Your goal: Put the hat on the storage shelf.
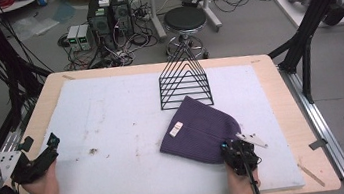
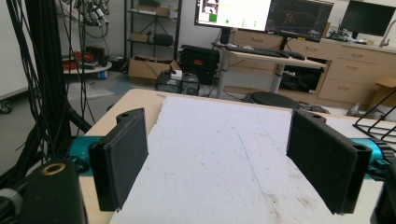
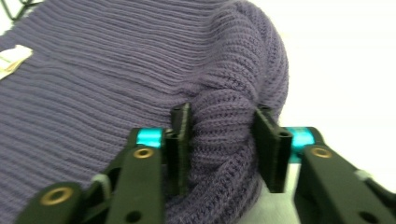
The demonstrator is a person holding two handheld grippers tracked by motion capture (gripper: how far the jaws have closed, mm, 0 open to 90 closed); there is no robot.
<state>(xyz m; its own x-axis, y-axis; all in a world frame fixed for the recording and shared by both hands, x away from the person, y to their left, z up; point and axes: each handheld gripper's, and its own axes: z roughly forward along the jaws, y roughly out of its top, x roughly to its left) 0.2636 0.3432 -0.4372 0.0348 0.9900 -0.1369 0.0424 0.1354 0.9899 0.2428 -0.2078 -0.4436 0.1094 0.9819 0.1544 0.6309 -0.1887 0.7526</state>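
High view: a purple ribbed knit beanie lies flat on the white foam mat, its long axis running diagonally, rounded crown toward the near right, straight cuff edge toward the near left, a small white label on top. Just behind it stands a black wire triangular rack. The right gripper sits at the beanie's near-right edge; the right gripper view shows its jaws pinching a raised fold of knit. The left gripper, well apart at the mat's left edge, has jaws spread wide, holding nothing
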